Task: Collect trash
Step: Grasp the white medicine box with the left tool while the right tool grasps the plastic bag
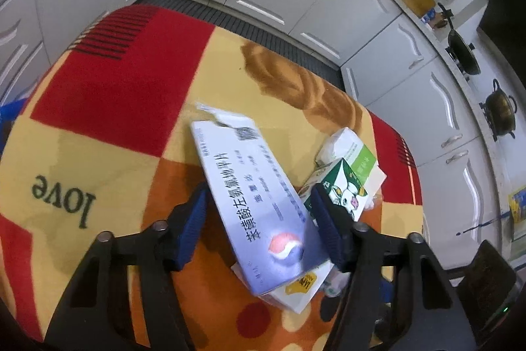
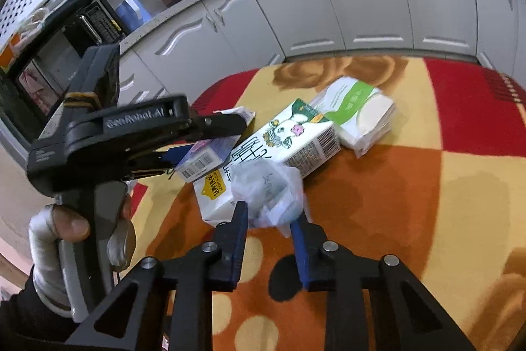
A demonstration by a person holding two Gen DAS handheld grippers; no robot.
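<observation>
Trash pile: right gripper [image 2: 271, 216] clenched on crumpled plastic wrapper [image 2: 268, 191], left gripper [image 1: 259, 222] straddling purple box [image 1: 259, 203], contact unclear. Squeeze firmly before lifting.

Left wrist fisheye is looking steeply down along its tool [image 1: 259, 219], close over the red-and-yellow patterned bench cloth [image 1: 108, 94]. Right wrist fisheye is facing the same pile closely from the opposite side. Both are sharing the lavender flat cardboard box [image 1: 256, 186] and green-and-white milk carton [image 2: 296, 134].
</observation>
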